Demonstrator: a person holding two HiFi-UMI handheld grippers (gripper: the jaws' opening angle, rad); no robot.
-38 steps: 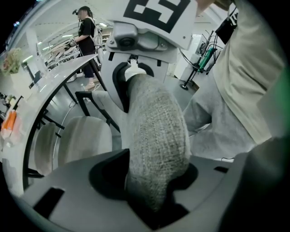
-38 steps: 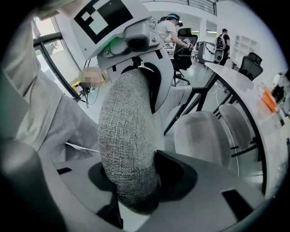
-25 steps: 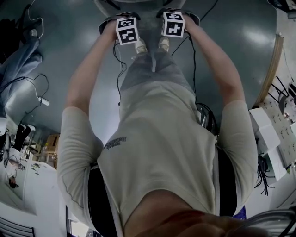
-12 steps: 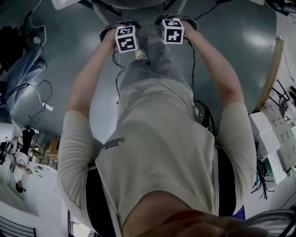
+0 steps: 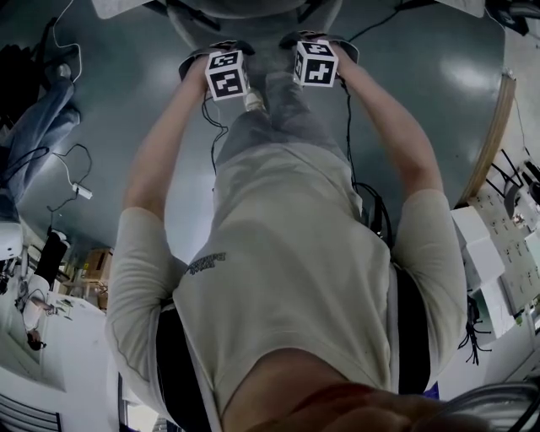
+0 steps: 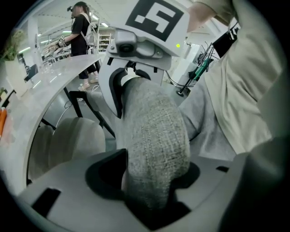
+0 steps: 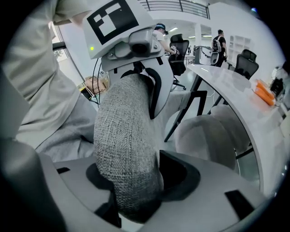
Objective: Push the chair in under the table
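From above, the person leans forward with both arms stretched out over the dark floor (image 5: 439,76). The left gripper (image 5: 224,72) and right gripper (image 5: 315,62) sit side by side on the top edge of the grey chair (image 5: 253,12) at the far end of the view. Cables trail across the floor on the left.

Left gripper view: the jaws are pinching the chair's woven grey back rail (image 6: 154,149) — the cloth fills the gap between them. The right gripper grips the same rail further along. The white desk (image 6: 54,79) curves away on the left, with a second, paler chair (image 6: 68,140) tucked under it. A person (image 6: 82,27) stands far off.

Right gripper view: its jaws are likewise clamped on the rail — with the left gripper opposite. The desk runs along the right, something orange (image 7: 264,89) lying on it.
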